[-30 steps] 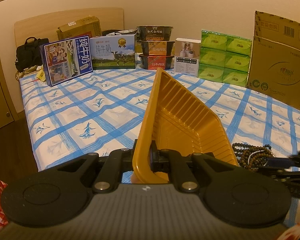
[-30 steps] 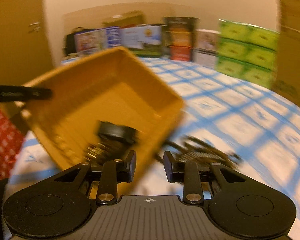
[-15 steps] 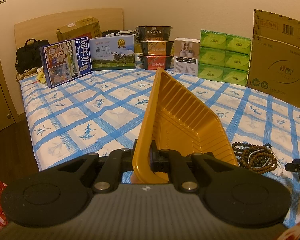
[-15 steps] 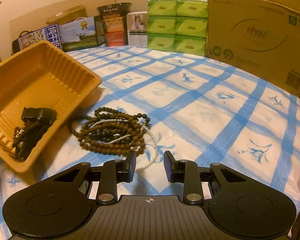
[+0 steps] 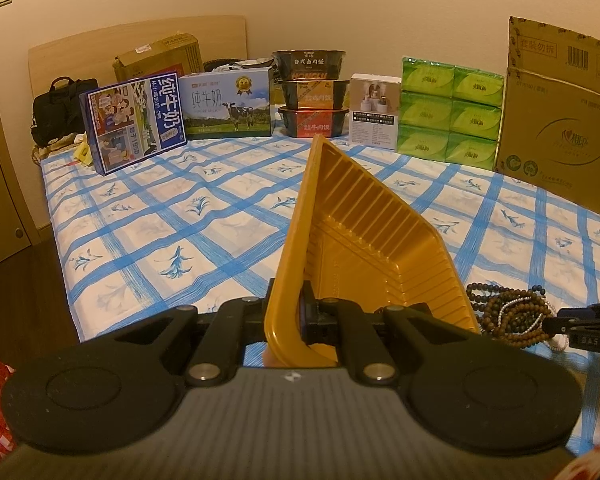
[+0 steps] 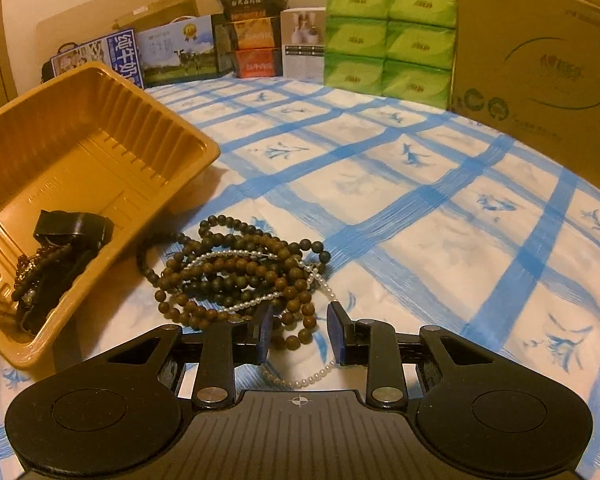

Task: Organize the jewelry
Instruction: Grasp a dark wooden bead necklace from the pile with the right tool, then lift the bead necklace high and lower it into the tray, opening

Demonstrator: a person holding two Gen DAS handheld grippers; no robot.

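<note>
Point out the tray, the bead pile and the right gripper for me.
yellow tray (image 6: 100,128): right wrist view, far inner wall.
bead pile (image 6: 236,272): right wrist view, centre of tangle.
right gripper (image 6: 298,336): right wrist view, gap between fingertips.

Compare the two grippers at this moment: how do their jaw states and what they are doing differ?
The left gripper is shut on the rim of the yellow tray, holding it tilted; the right gripper is open and holds nothing. The left grips a rigid container, while the right has its fingers on either side of the near edge of the bead pile lying on the bedsheet. Both are low over the bed, close to the tray.
</note>
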